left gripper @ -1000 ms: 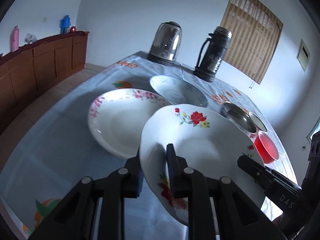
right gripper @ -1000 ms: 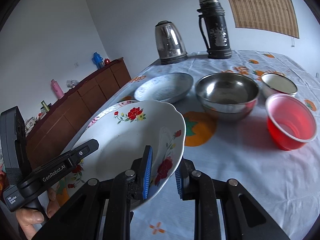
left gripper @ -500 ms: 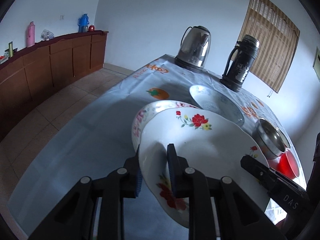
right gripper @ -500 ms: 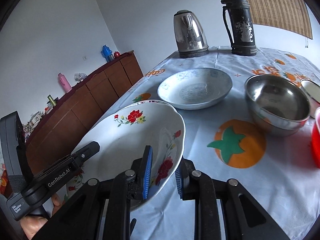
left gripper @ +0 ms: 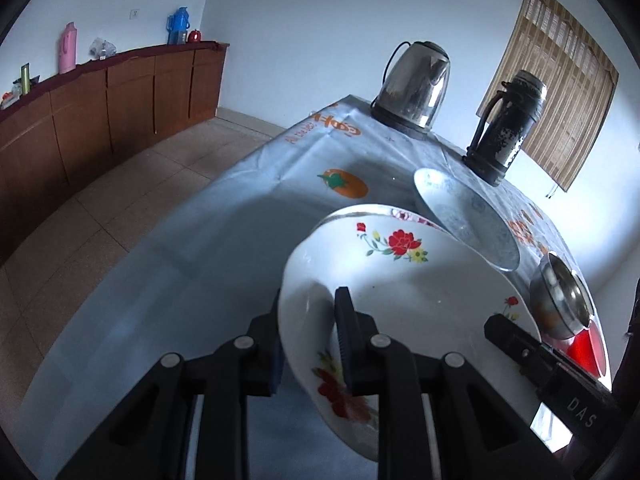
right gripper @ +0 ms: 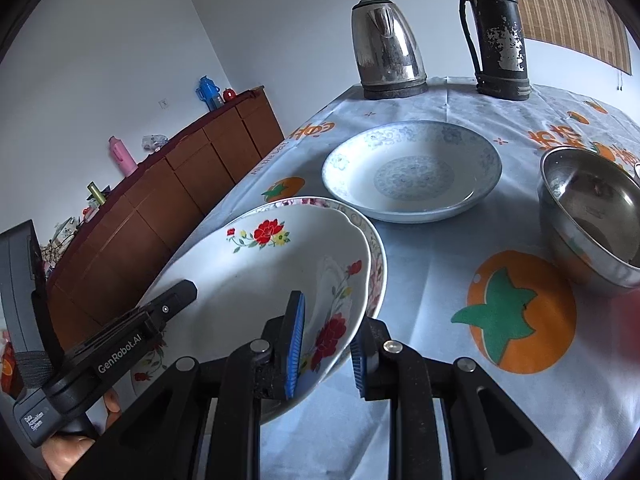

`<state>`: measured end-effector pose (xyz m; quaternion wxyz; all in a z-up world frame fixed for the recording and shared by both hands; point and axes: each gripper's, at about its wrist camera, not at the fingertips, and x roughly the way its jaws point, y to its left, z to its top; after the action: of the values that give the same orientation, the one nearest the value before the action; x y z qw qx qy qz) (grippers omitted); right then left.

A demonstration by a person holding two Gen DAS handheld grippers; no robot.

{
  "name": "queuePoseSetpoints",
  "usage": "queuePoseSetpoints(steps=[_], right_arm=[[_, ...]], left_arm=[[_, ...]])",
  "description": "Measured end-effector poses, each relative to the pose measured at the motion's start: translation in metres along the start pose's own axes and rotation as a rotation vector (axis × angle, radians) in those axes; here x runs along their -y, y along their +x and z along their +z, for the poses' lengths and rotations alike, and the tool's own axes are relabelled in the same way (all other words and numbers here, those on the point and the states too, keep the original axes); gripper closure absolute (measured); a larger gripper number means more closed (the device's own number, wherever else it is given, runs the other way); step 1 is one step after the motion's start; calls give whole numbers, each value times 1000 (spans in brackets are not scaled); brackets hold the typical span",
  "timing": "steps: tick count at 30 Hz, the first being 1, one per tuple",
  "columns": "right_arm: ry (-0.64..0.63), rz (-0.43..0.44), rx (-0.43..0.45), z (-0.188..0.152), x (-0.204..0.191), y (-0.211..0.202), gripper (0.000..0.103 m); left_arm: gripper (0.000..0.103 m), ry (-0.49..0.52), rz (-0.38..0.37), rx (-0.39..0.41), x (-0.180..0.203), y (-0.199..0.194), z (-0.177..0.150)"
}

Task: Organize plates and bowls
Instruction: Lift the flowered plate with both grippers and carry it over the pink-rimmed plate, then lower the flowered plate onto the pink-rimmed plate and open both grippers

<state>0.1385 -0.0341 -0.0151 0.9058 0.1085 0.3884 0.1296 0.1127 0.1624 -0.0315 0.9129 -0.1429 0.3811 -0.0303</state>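
with both the left gripper (left gripper: 308,344) and right gripper (right gripper: 326,344) clamped on opposite rims of the red-flowered plate (right gripper: 256,280), low and centre in frame, we judge it is being stacked onto the pink-rimmed plate (right gripper: 376,248) beneath, next lowering level.

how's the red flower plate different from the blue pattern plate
The red flower plate is off the cloth, tilted, clamped at its rim by the left claw and the right claw; the blue pattern plate lies flat on the table, untouched. The first hangs over a pink-rimmed plate; the second sits alone. Both are white, deep and empty.
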Motion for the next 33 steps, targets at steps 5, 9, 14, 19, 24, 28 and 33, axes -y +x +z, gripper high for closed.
queuePoseSetpoints(steps=[5, 9, 14, 19, 24, 28, 33], right_arm=[[-3, -7, -1, 3, 1, 7, 80], [-2, -17, 10, 5, 2, 10, 78], [-2, 10, 10, 7, 0, 11, 65], [22, 52, 6, 6, 1, 8, 60], [43, 69, 13, 5, 3, 5, 59], [51, 75, 15, 4, 5, 3, 59], [11, 31, 35, 1, -1, -2, 59]], left_arm=[[82, 1, 16, 2, 2, 5, 4], [81, 16, 28, 0, 6, 9, 6], [76, 16, 39, -12, 5, 12, 7], [73, 22, 57, -12, 7, 13, 7], [71, 39, 88, -7, 11, 12, 6], [69, 64, 121, -5, 16, 13, 6], [66, 84, 153, -6, 21, 13, 5]])
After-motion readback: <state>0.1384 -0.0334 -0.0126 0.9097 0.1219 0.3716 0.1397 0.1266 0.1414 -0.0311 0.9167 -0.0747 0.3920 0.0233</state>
